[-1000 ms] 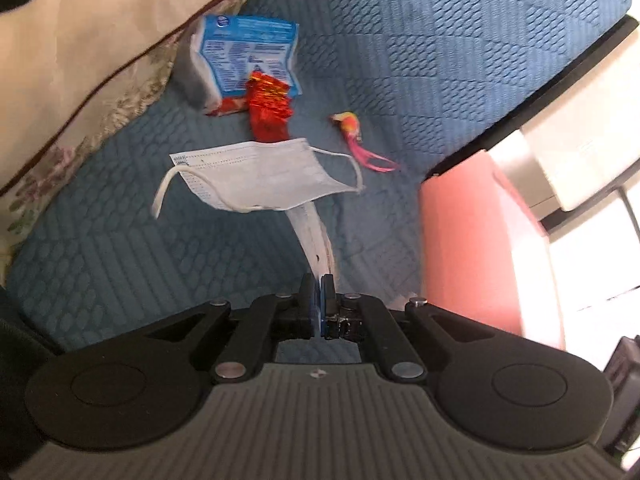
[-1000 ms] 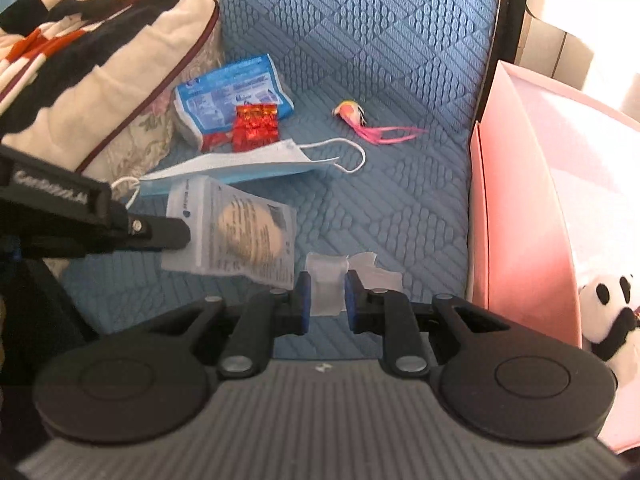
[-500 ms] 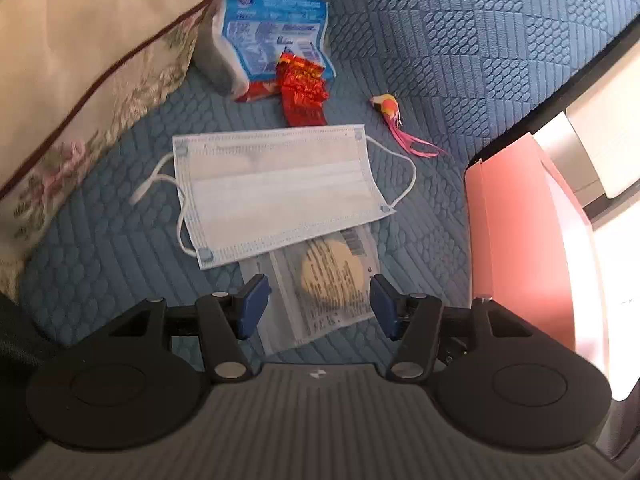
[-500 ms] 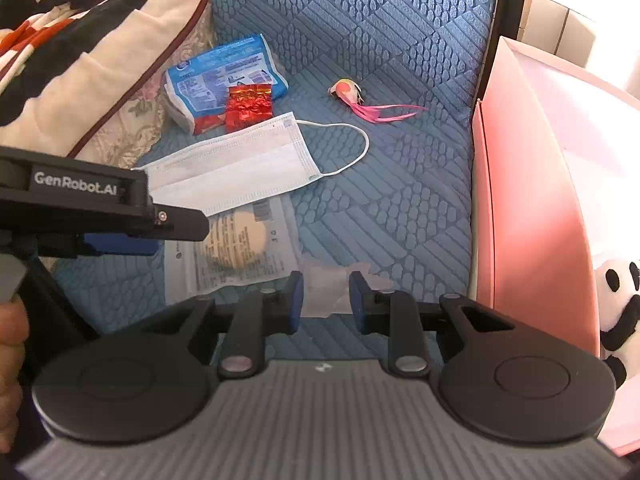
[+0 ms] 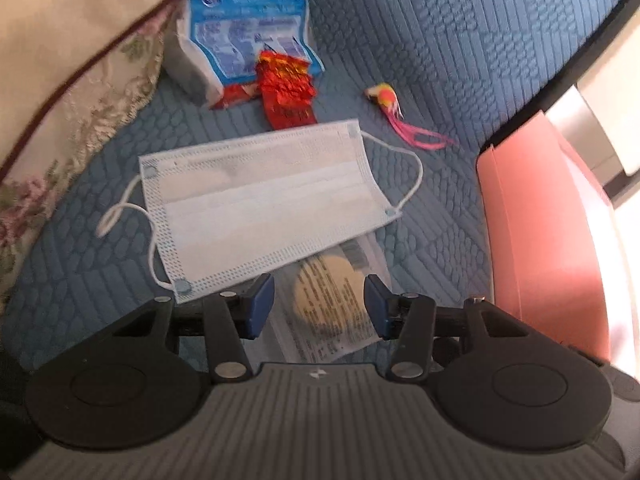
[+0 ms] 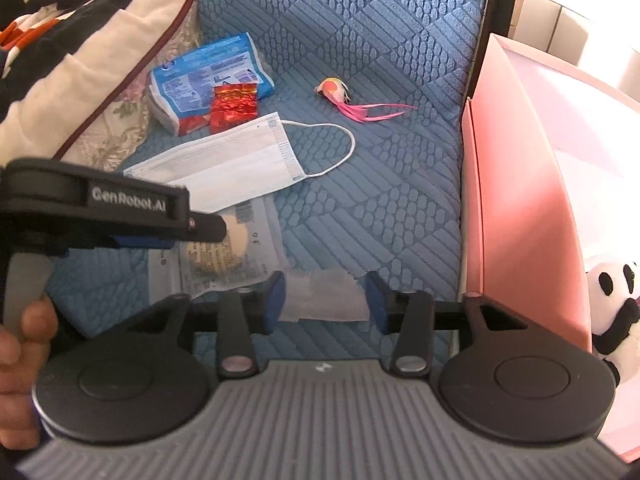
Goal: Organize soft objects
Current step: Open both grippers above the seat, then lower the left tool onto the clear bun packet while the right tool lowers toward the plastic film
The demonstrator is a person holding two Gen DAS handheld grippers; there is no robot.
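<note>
Right now both claws are hanging over a blue quilted seat cushion [image 5: 460, 40], each with its fingers spread wide and gripping nothing. The left claw [image 5: 319, 304] is hovering above a clear packet [image 5: 332, 300] with a round tan pad inside, which is lying flat on the cushion between the blue finger pads [image 5: 260, 300]; whether the pads are touching it cannot be told. A white face mask [image 5: 264, 196] is lying flat just beyond, its near edge overlapping the far end of the packet, one ear loop curling off each side. Farther back, a blue and white tissue pack [image 5: 240, 40] is leaning against a flowered cushion [image 5: 80, 92], with a crinkled red foil wrapper [image 5: 286, 92] resting against its front. Off to the right, a small pink and yellow tasselled trinket [image 5: 394, 114] is lying apart from the rest. A pink box [image 5: 544, 240] is standing against the right edge of the seat. The right claw [image 6: 326, 302] is hovering over a small translucent wrapper [image 6: 324, 296] lying on the cushion between its fingers, just beside the packet. From the right wrist view, a plush panda [image 6: 616, 308] is sitting at the far right, beyond the pink box wall.
</note>
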